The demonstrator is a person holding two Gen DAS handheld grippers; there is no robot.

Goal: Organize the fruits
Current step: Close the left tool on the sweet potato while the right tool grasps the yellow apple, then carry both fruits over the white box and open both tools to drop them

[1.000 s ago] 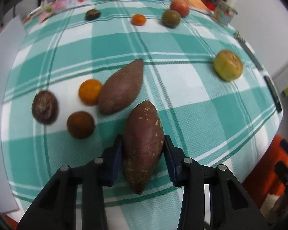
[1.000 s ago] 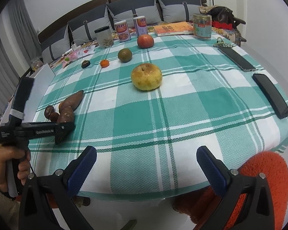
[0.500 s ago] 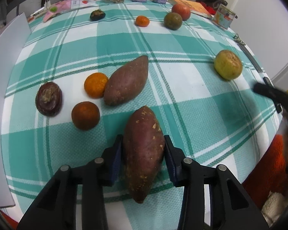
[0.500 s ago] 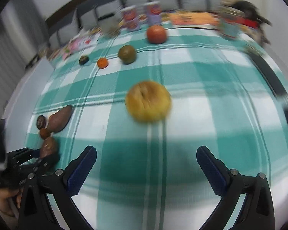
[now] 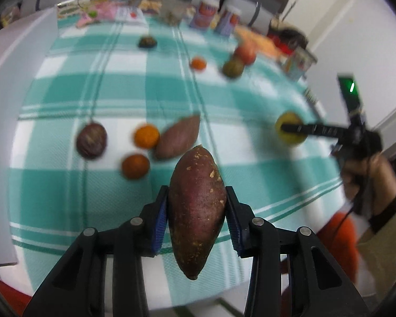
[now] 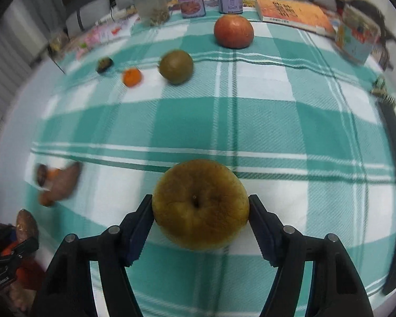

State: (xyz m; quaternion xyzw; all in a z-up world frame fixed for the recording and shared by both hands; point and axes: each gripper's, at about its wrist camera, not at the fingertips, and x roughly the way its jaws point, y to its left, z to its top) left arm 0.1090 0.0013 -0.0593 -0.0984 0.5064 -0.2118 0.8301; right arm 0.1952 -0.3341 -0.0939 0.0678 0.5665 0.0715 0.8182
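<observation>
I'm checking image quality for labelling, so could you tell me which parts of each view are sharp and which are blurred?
Left wrist view: the held sweet potato and left gripper are sharp, while the tablecloth and fruits behind are motion-blurred. Right wrist view: the yellow pear between the closing right gripper is crisp, the left-edge fruits smear, and fisheye bending curves the plaid lines.

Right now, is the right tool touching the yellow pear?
Touching. In the right wrist view, both blue pads of the right tool sit flush against the sides of the yellow pear, with no gap visible, as the jaws close on it.
</observation>
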